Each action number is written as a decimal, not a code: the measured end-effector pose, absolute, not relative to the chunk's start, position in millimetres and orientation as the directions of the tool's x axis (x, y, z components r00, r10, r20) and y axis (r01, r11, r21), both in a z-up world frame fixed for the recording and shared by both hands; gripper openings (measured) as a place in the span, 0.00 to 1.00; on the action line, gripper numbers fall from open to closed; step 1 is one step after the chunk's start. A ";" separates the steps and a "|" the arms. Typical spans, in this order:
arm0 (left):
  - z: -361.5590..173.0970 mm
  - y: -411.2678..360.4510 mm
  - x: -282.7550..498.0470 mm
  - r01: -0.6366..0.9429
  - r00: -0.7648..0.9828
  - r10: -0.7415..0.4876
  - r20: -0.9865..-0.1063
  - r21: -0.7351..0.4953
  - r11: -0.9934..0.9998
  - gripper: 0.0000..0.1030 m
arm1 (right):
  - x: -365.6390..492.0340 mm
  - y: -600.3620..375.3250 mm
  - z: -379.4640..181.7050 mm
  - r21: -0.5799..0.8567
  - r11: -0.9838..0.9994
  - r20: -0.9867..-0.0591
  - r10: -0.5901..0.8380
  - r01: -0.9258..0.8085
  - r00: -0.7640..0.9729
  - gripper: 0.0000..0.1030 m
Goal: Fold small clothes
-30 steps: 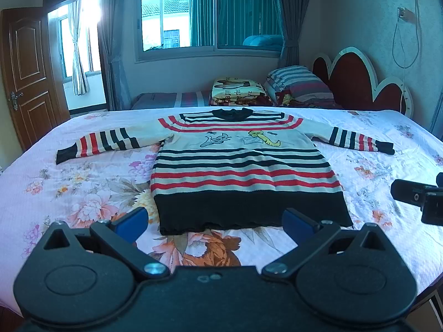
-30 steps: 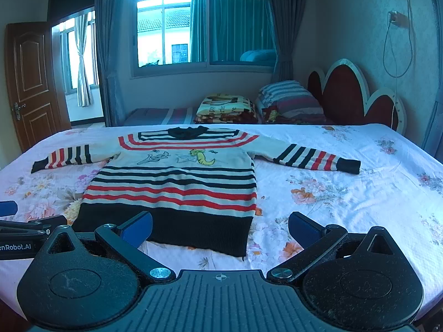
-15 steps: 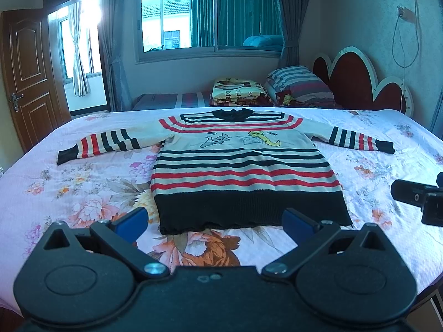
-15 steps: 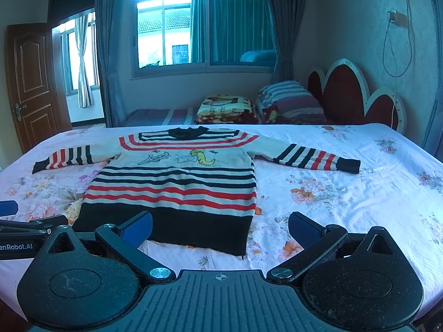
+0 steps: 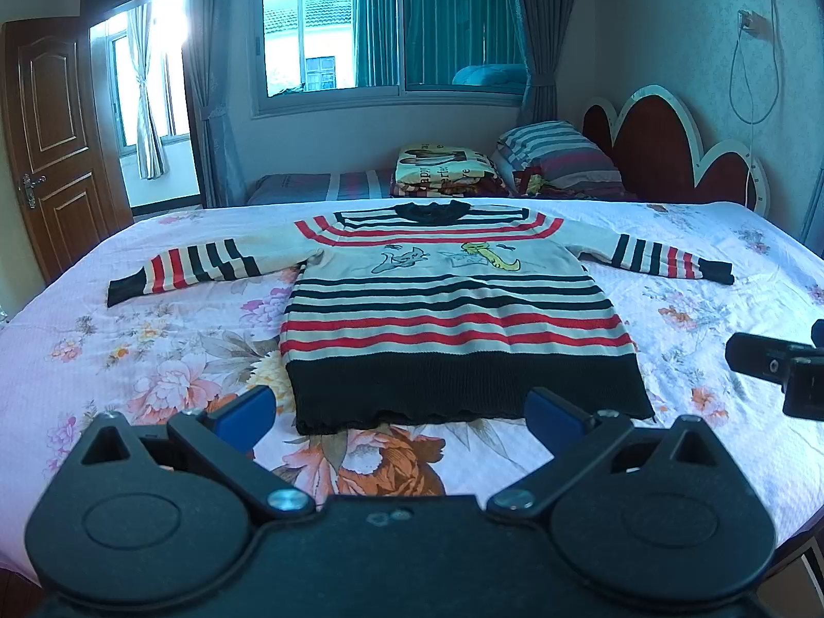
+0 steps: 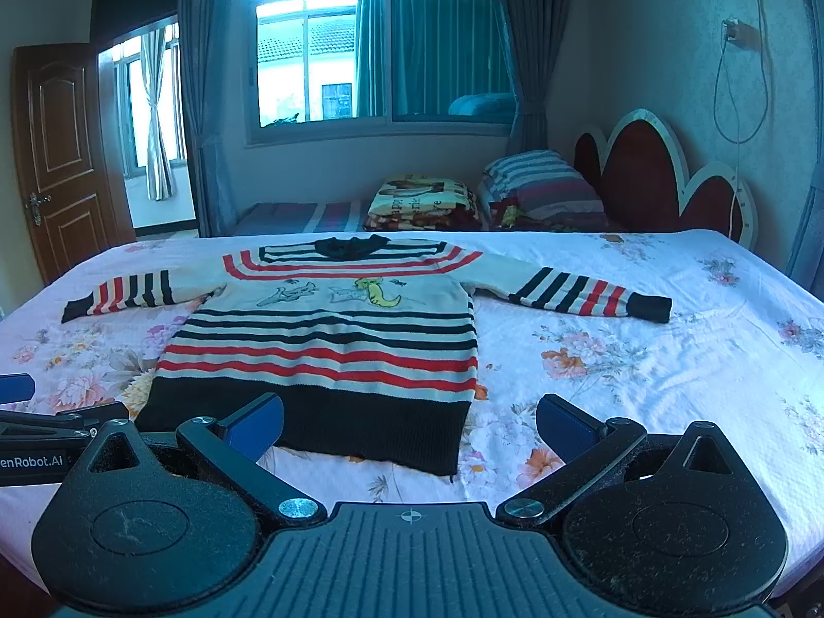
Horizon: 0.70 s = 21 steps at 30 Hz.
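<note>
Already spread flat, front up, sleeves out for folding, the striped knitted child's sweater (image 5: 453, 319) lies on the floral-sheeted bed (image 5: 154, 360). Left gripper (image 5: 396, 414) and right gripper (image 6: 409, 425) hover near its black hem, fingers apart, holding nothing.

Both wrist views look low from the bed's (image 5: 154, 360) near edge toward the window (image 5: 391, 26). Left view sits left of right; both share the sweater (image 5: 453, 319).

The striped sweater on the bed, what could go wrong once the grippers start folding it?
1. The sweater lies on a soft floral bedsheet; a low pinch at the black hem may grab sheet too.
2. Both sleeves are spread wide; the right sleeve's cuff lies far from the open right gripper, so reaching may drag the body askew.
3. The open left gripper may catch only one knit layer.
</note>
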<state>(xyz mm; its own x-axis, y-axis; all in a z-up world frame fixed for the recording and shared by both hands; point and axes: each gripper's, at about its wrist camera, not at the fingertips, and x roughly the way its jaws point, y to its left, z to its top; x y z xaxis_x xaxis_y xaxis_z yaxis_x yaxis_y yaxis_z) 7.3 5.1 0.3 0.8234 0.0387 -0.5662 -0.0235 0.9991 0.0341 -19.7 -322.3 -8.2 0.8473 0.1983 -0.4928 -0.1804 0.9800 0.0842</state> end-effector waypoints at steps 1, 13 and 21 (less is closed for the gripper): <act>0.3 4.9 7.2 -0.024 0.823 0.039 -0.567 0.034 0.999 1.00 | -19.7 -322.5 -8.2 0.085 0.980 -0.493 0.198 -0.180 0.847 1.00; 0.1 -1.7 1.7 -0.017 0.819 0.042 -0.572 0.048 0.999 1.00 | -19.6 -323.7 -9.4 0.092 0.978 -0.495 0.208 -0.188 0.844 1.00; 1.4 -6.2 8.6 -0.012 0.835 0.045 -0.548 0.065 0.998 1.00 | -14.8 -337.7 -9.0 0.073 0.989 -0.483 0.145 -0.125 0.864 1.00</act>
